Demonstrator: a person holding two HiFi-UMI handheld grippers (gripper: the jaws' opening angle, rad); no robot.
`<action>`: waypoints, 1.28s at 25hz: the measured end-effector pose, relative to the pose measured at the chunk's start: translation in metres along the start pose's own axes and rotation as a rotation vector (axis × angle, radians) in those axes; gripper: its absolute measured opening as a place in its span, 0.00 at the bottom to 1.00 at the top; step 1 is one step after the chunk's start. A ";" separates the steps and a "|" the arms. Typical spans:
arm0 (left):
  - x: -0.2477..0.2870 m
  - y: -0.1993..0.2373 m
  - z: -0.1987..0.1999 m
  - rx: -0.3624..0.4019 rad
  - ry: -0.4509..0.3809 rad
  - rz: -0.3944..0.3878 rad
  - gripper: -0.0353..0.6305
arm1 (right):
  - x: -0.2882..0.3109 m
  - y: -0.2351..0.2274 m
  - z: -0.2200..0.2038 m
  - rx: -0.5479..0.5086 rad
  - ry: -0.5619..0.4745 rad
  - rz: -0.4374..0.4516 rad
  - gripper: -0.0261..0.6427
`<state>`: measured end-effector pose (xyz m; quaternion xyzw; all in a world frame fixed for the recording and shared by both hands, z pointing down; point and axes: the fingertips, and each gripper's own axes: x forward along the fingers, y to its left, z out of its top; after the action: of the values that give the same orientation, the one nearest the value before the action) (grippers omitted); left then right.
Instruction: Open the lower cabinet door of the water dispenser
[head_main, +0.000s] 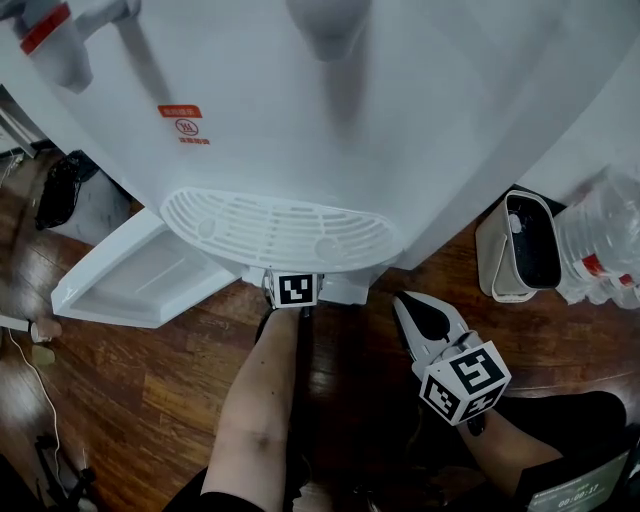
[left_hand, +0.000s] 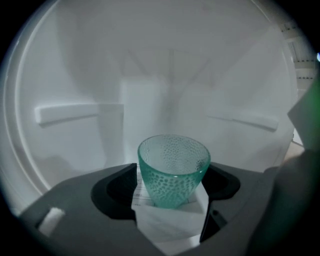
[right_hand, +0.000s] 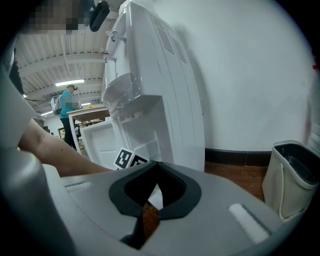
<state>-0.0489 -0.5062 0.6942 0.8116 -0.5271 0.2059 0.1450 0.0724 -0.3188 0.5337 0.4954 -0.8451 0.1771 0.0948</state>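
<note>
Closest in is the person's forearm (head_main: 255, 410), stretched low toward the water dispenser (head_main: 330, 120) with the left gripper (left_hand: 172, 190) pushed under the drip tray (head_main: 275, 230) and into the lower compartment. The lower cabinet door (head_main: 140, 280) already stands swung wide off the dispenser's left side, so the opening itself looks done. Inside the dispenser, the left claw is spread about as wide as it goes, with a green glass cup (left_hand: 172, 165) upright between its pads. It seems to bracket the cup rather than clamp it. That is the worry: the pads sit so close to the glass that a crooked pull-back or a twist of the wrist could catch the rim and tip the cup over in there. An elbow drifting sideways could also nudge the door back toward the dispenser. The right gripper (head_main: 410, 310) hangs in front of the dispenser's right corner, pinched closed on nothing, well out of harm's way.
</note>
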 end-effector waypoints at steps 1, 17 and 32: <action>-0.001 0.000 0.002 0.000 -0.011 -0.001 0.79 | 0.000 0.001 0.000 0.001 0.000 0.002 0.04; 0.004 0.000 0.009 0.059 -0.103 -0.003 0.78 | 0.006 0.009 0.002 -0.045 0.005 0.036 0.04; -0.075 -0.013 0.012 0.061 -0.114 -0.065 0.78 | -0.014 0.026 0.019 -0.027 -0.055 0.042 0.04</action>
<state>-0.0618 -0.4468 0.6470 0.8428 -0.5013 0.1703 0.0967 0.0570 -0.3032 0.5062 0.4808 -0.8600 0.1540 0.0744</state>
